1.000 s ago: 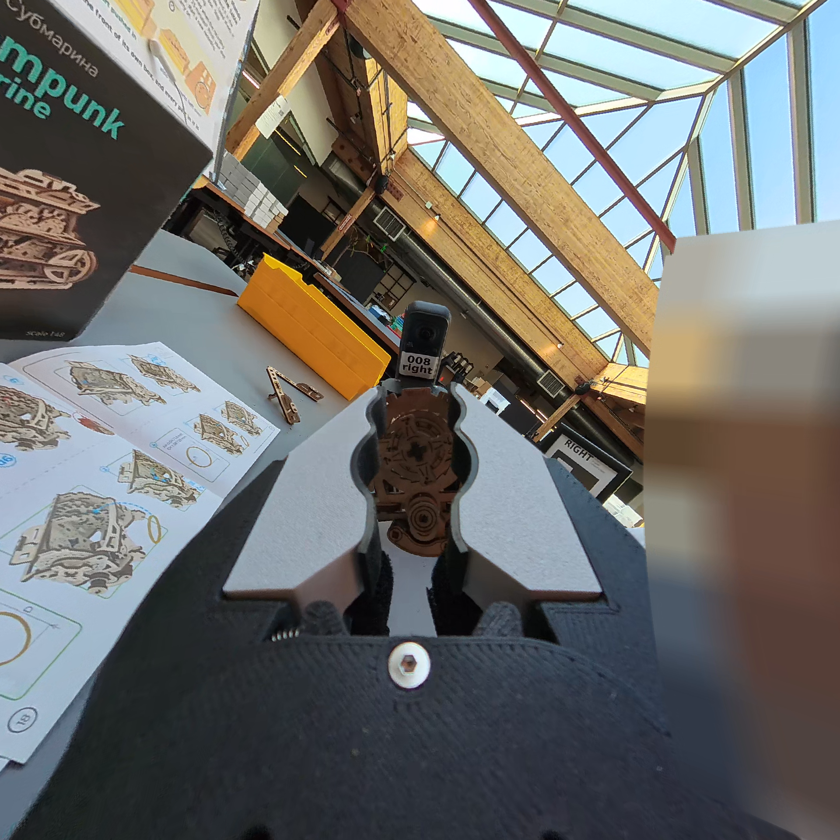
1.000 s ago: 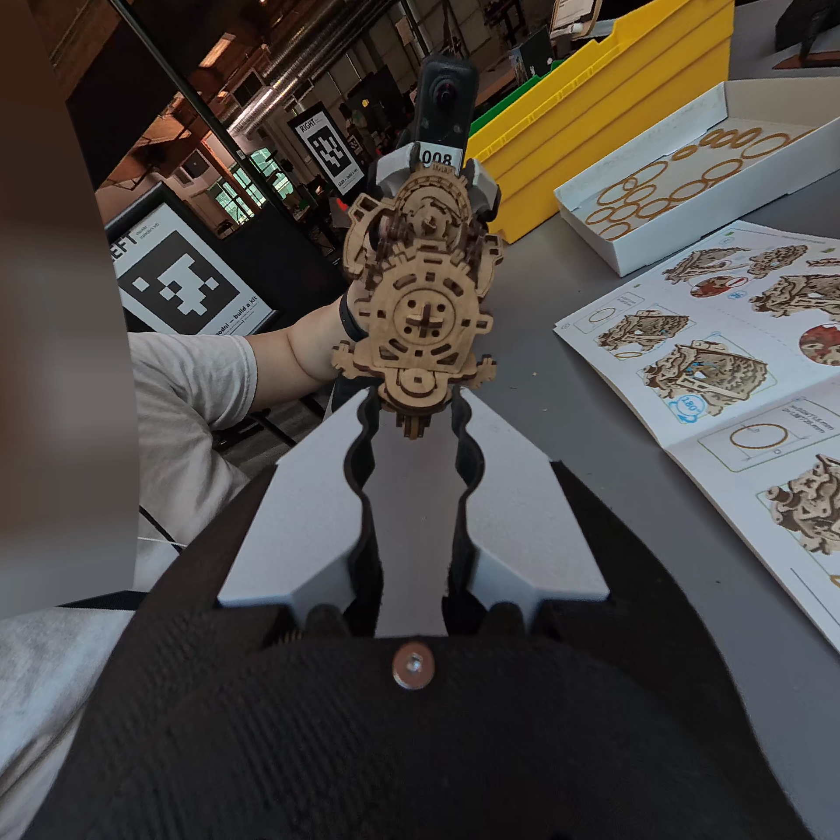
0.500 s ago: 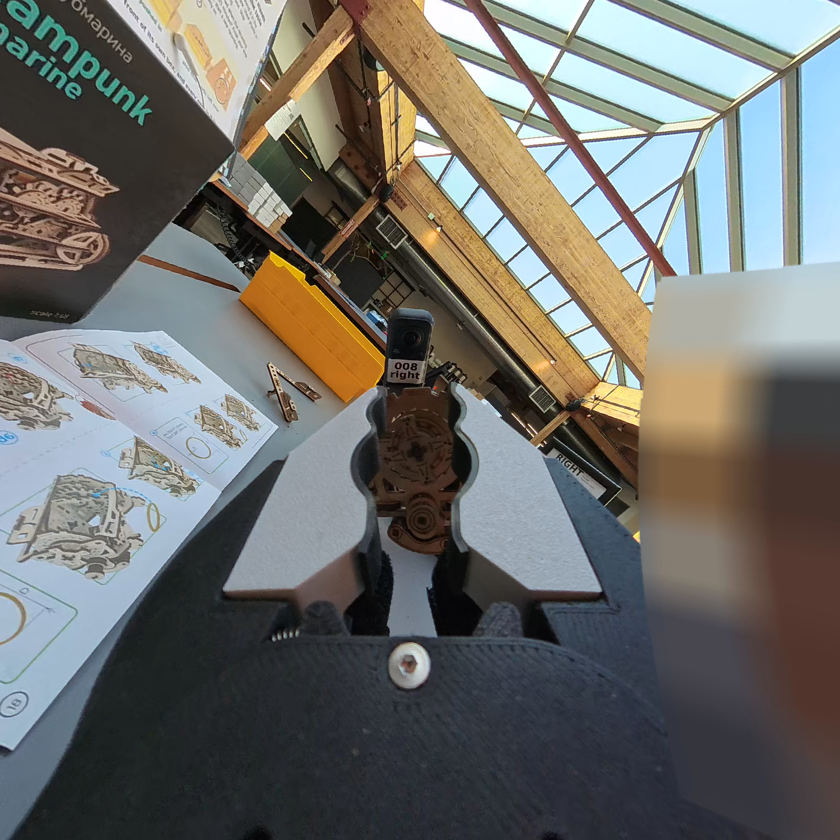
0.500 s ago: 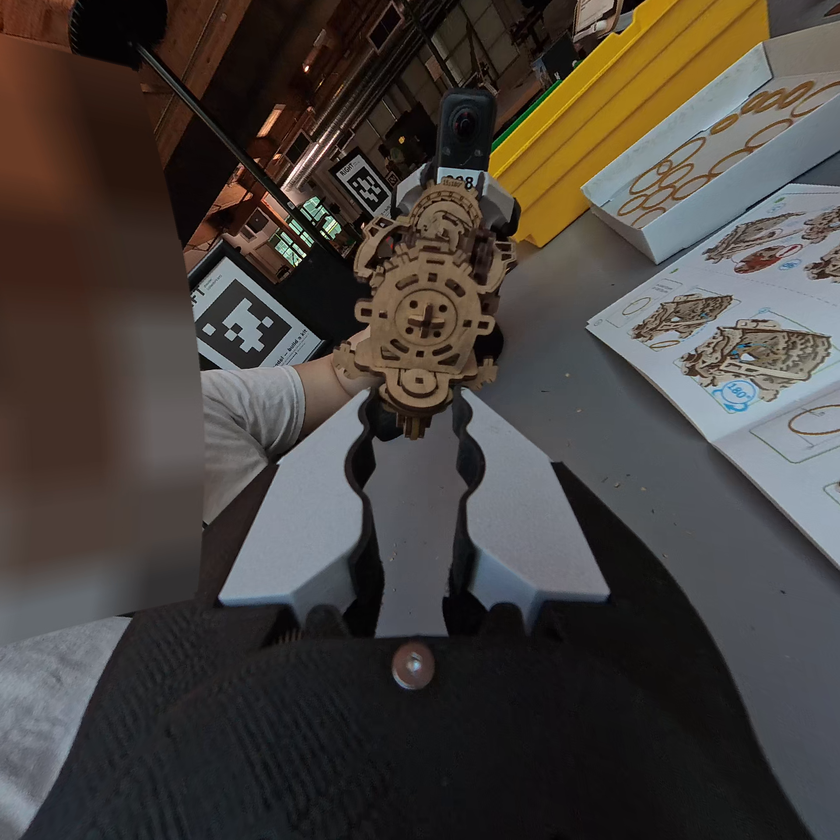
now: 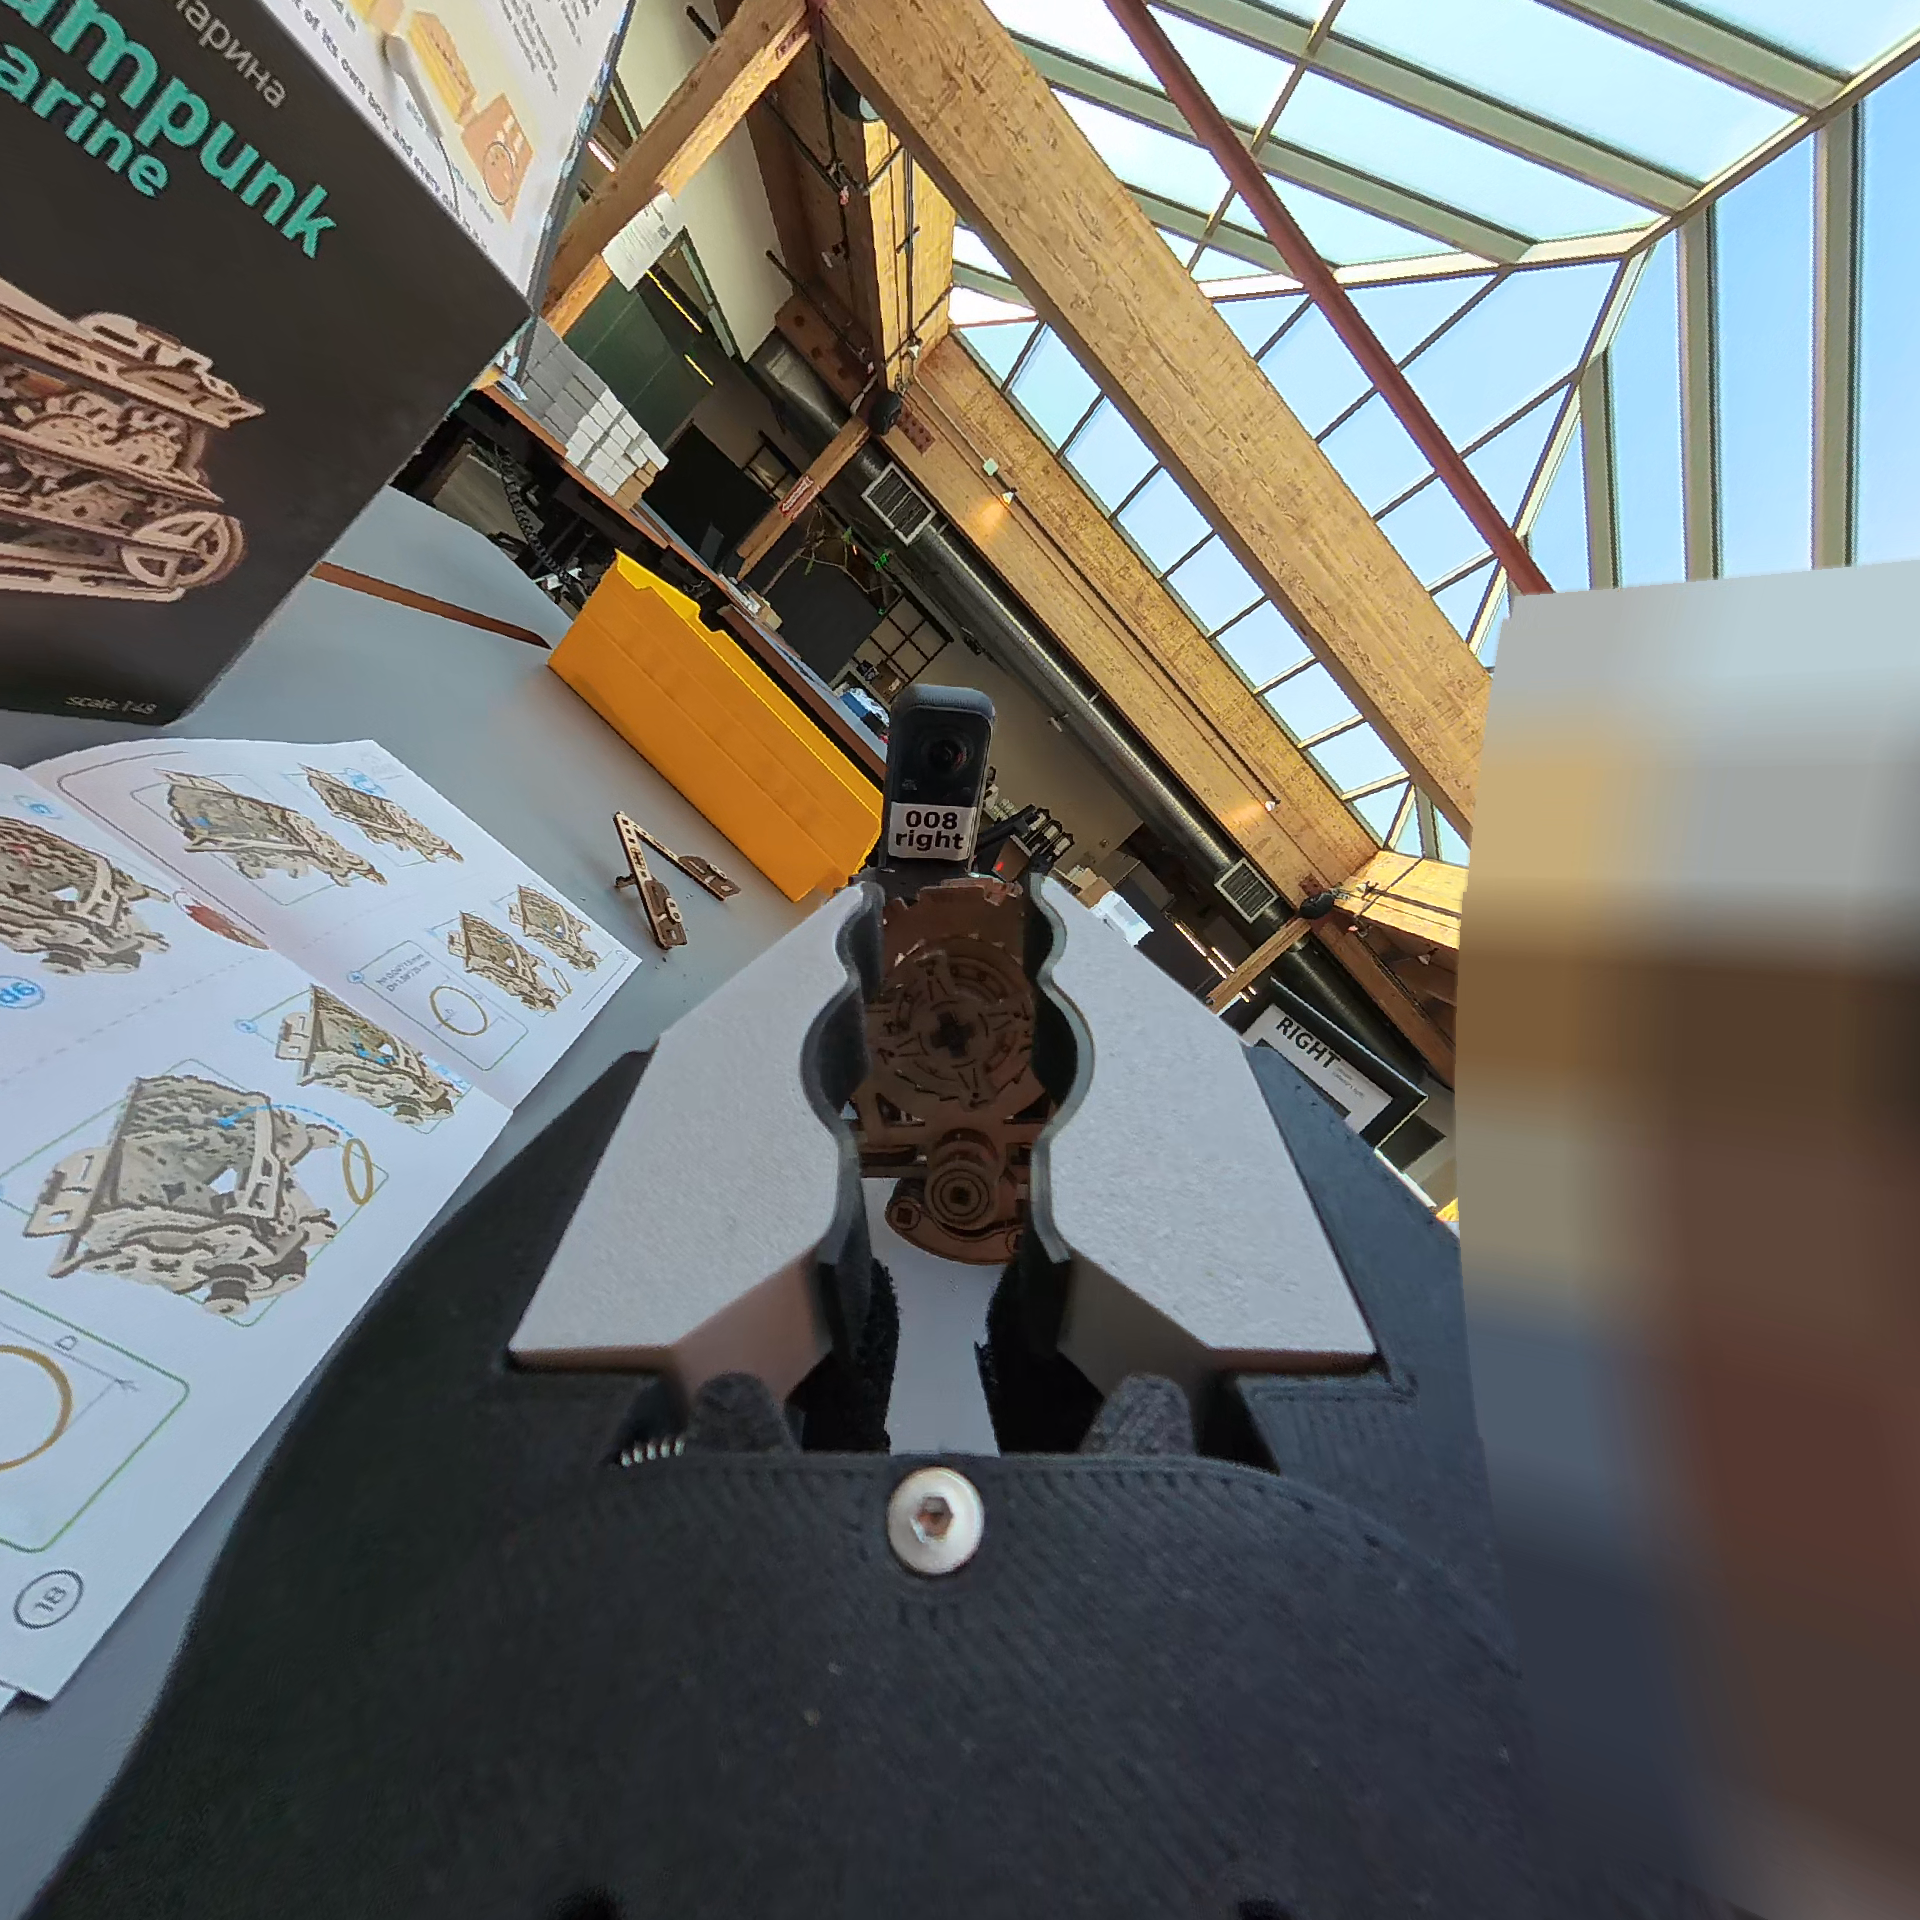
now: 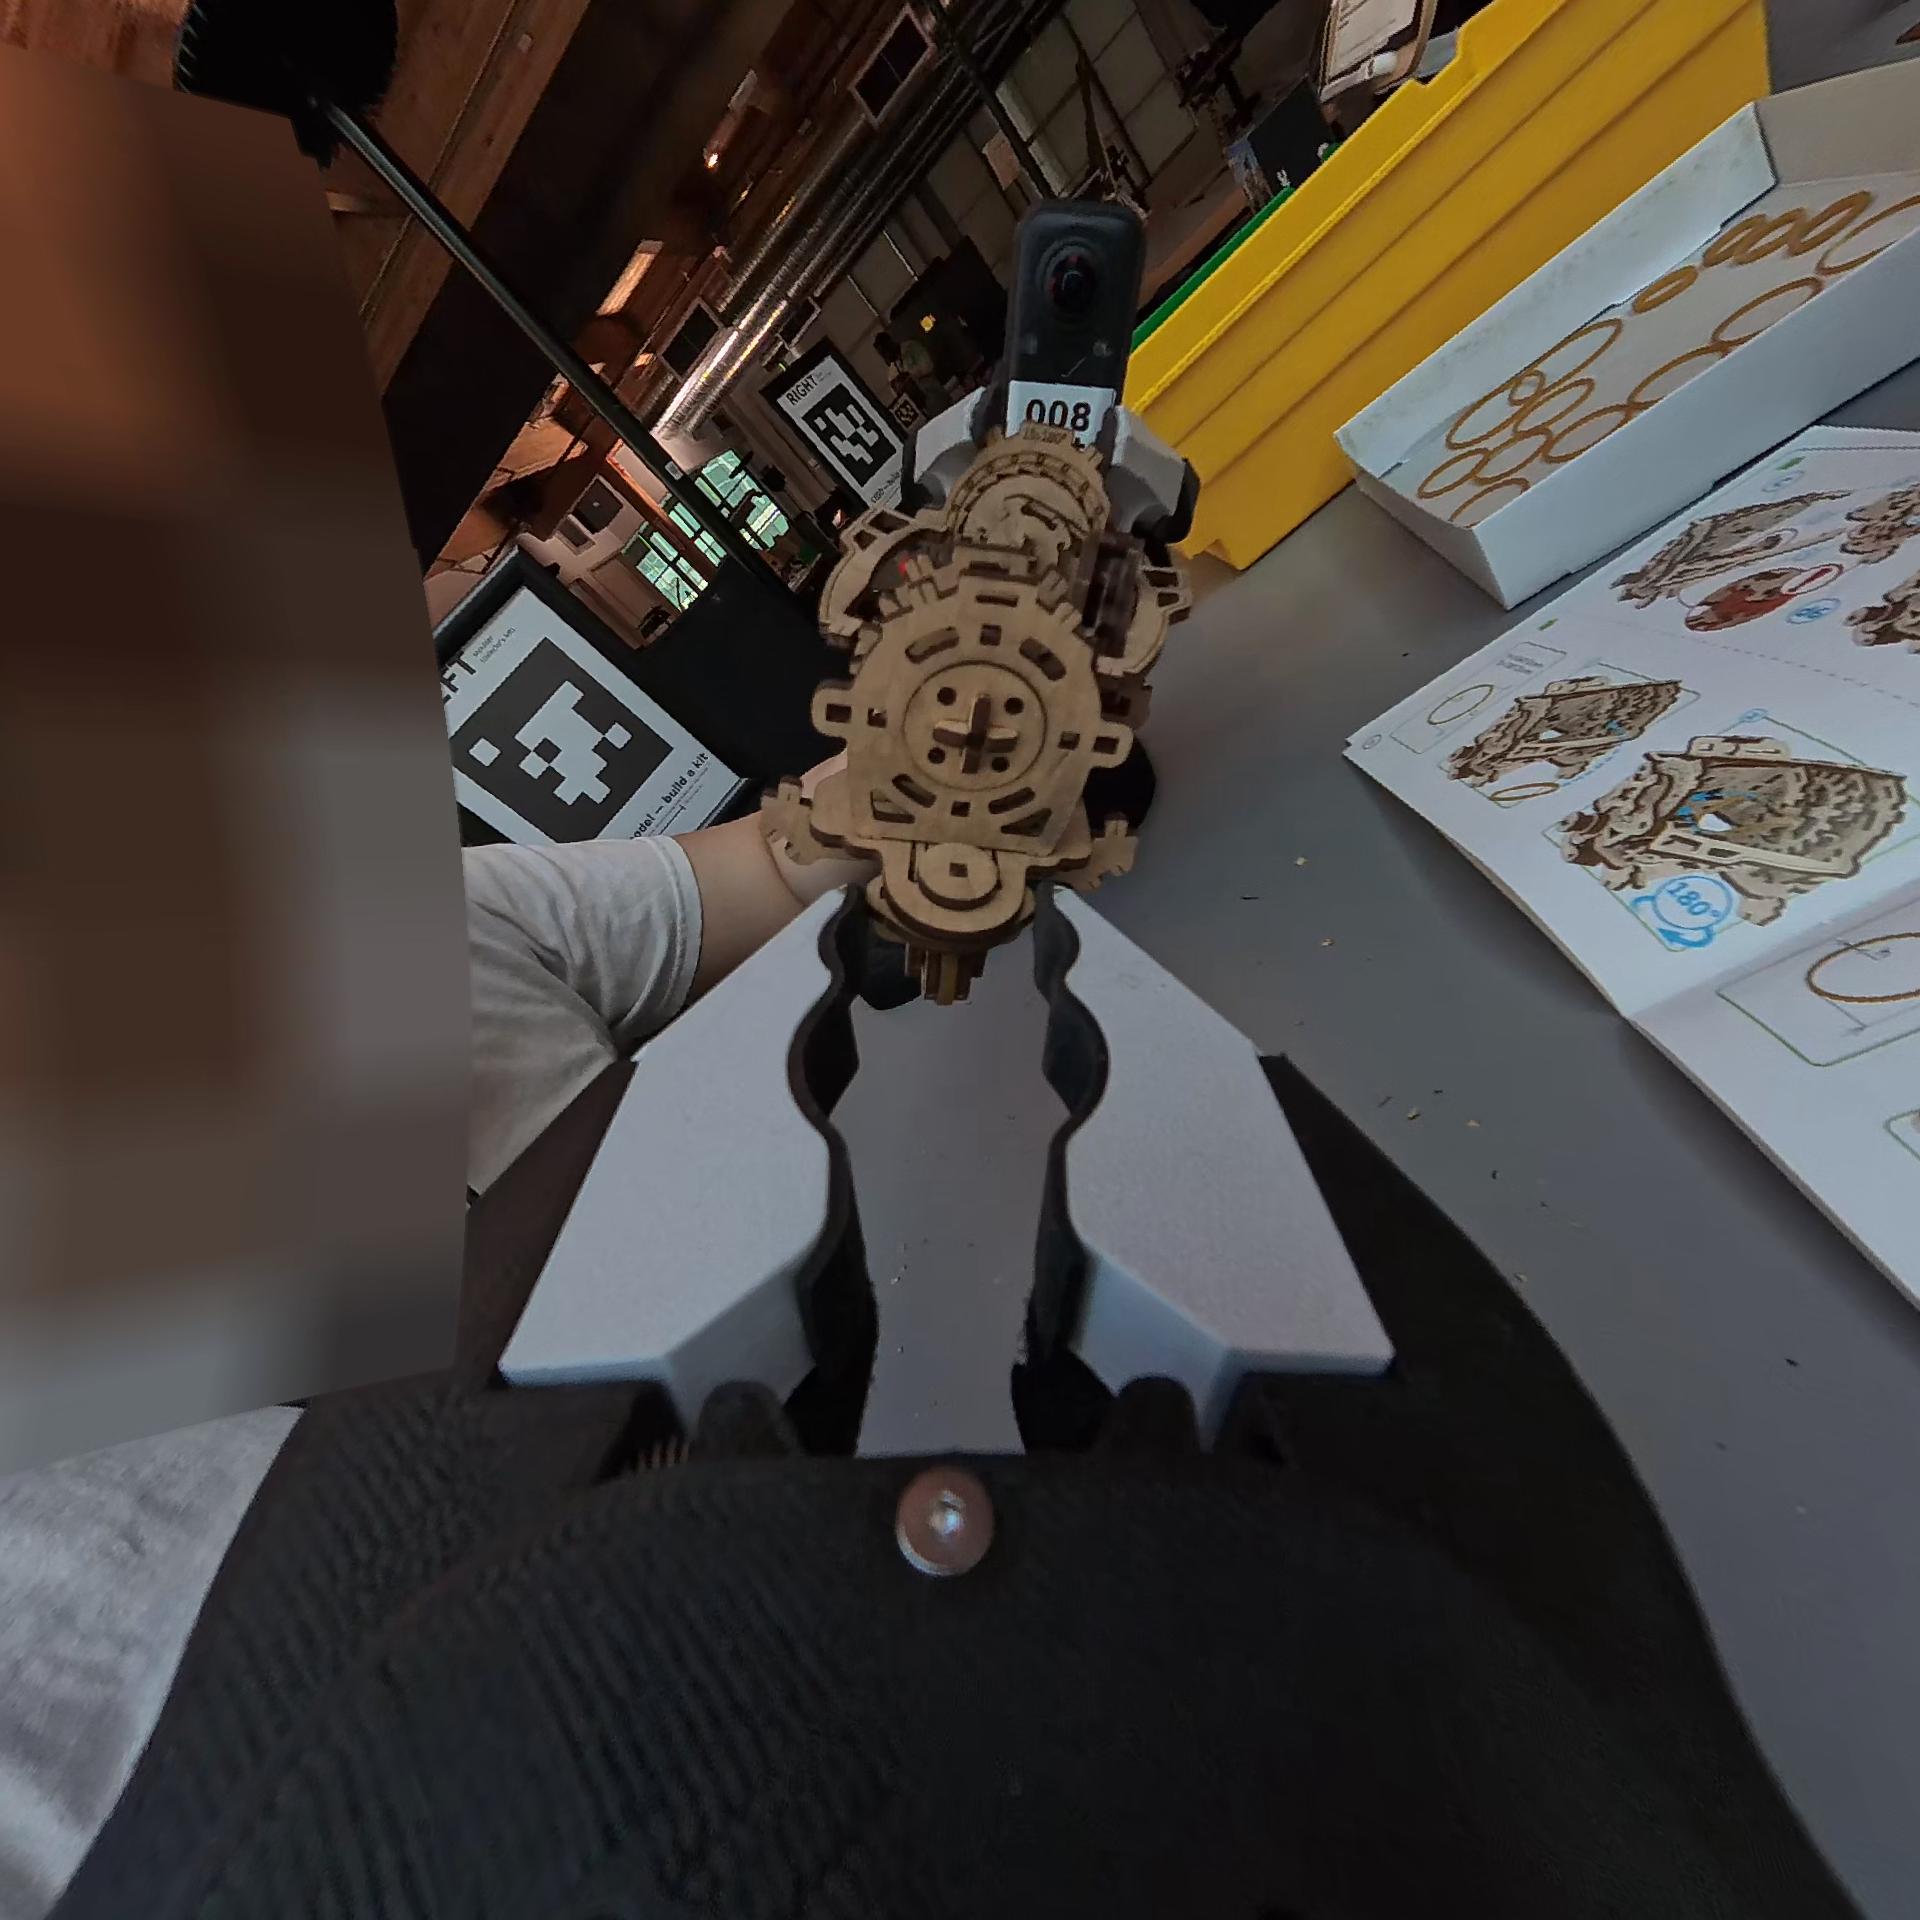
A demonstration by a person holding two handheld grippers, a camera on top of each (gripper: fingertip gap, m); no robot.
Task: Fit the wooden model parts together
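A wooden model [image 5: 951, 1049] of layered gear-like plates is held in the air between my two grippers, which face each other. In the left wrist view my left gripper [image 5: 951, 935] is shut on it, its fingers [image 5: 748, 1122] clamping both sides. The right gripper's camera [image 5: 940, 758] shows just behind the model. In the right wrist view the model [image 6: 966, 727] stands upright at my right gripper [image 6: 945, 935], whose tips close on its lower end. The left gripper [image 6: 1143, 468] holds the far end.
An open instruction booklet [image 5: 260, 987] lies on the grey table [image 5: 436, 686], also in the right wrist view [image 6: 1662, 831]. The kit box [image 5: 208, 312], a yellow bin [image 5: 717, 748], a small loose wooden part [image 5: 655, 883] and a white tray of wooden rings [image 6: 1621, 416] stand around. A person's arm [image 6: 623, 935] is at left. There is about 10 centimetres between the tips of the two grippers.
Both grippers keep hold of the model. They have shifted and tilted together, so the table, booklet and bin slide in both views. The model stays fixed between the fingers.
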